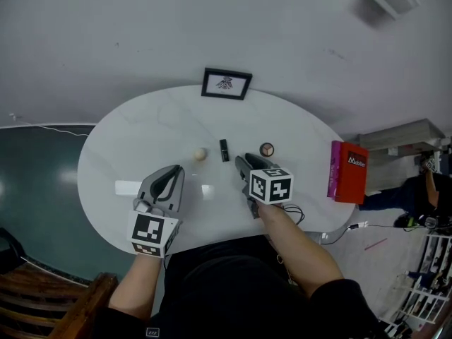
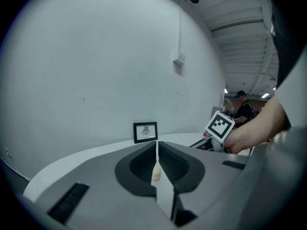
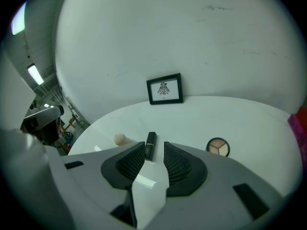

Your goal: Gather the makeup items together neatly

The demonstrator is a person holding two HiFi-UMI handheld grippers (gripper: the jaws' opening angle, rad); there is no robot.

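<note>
Three makeup items lie in a row mid-table: a beige sponge (image 1: pixel 200 154), a black lipstick (image 1: pixel 224 150) and a round compact (image 1: pixel 266 149). My right gripper (image 1: pixel 242 162) hovers just on the near side of the lipstick, and its jaws are open with nothing held. In the right gripper view the lipstick (image 3: pixel 150 145) shows through the gap of the right gripper (image 3: pixel 154 151), with the sponge (image 3: pixel 121 139) to the left and the compact (image 3: pixel 218 146) to the right. My left gripper (image 1: pixel 174 169) is shut and empty, near the sponge (image 2: pixel 156 172), which peeks through the slit of the left gripper (image 2: pixel 157 150).
A small black picture frame (image 1: pixel 226 84) stands at the table's far edge. A red box (image 1: pixel 347 171) stands upright at the right rim of the white oval table (image 1: pixel 120 133). A cable lies at the near right. A wooden chair (image 1: pixel 42 295) is at the lower left.
</note>
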